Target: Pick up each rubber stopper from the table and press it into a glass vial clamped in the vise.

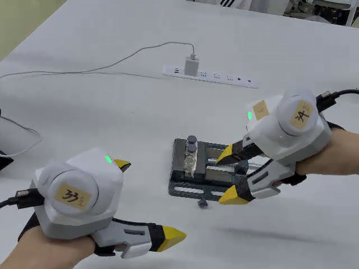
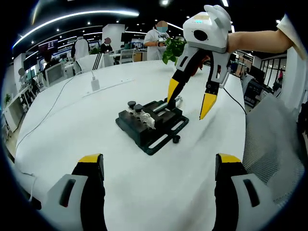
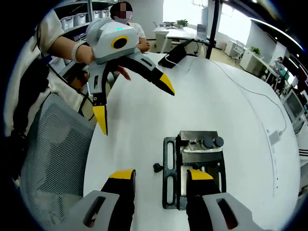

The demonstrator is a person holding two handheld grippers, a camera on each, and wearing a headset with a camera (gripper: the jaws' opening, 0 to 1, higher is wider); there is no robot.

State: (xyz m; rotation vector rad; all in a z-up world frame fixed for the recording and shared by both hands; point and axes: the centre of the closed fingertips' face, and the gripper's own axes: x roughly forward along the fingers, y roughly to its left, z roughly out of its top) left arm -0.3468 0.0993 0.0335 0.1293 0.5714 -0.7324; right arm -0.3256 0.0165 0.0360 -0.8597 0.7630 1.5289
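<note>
**Both grippers wide open around the vise, one stopper loose on the table**

And there it was, the black vise (image 1: 180, 178) sitting out on the white table (image 1: 84, 112), with two glass vials (image 1: 192, 161) clamped side by side in its jaws at the end farthest from the right gripper. Each vial carried a dark stopper on top.

The right gripper (image 1: 227, 175) hung over the screw end of the vise, jaws spread wide and nothing between them. In the left gripper view its yellow tips pointed down and stood clear above the vise, touching nothing. In its own view one jaw lay over the vise body and the other over bare table just beside it.

Right there, the loose rubber stopper (image 1: 202, 203): a small dark piece lying on the table just beside the slotted base of the vise, on the person's side, apart from both grippers.

The left gripper (image 1: 147, 202) was held well off to the side of the vise opposite the right gripper, jaws parted just as wide, empty, aimed across the table at the vise.

Beyond the vise, on the far side from the person, a white power strip (image 1: 210, 76) lay on the table with a charger (image 1: 192, 66) plugged into it, and a grey cable (image 1: 112, 63) ran away from it.
</note>
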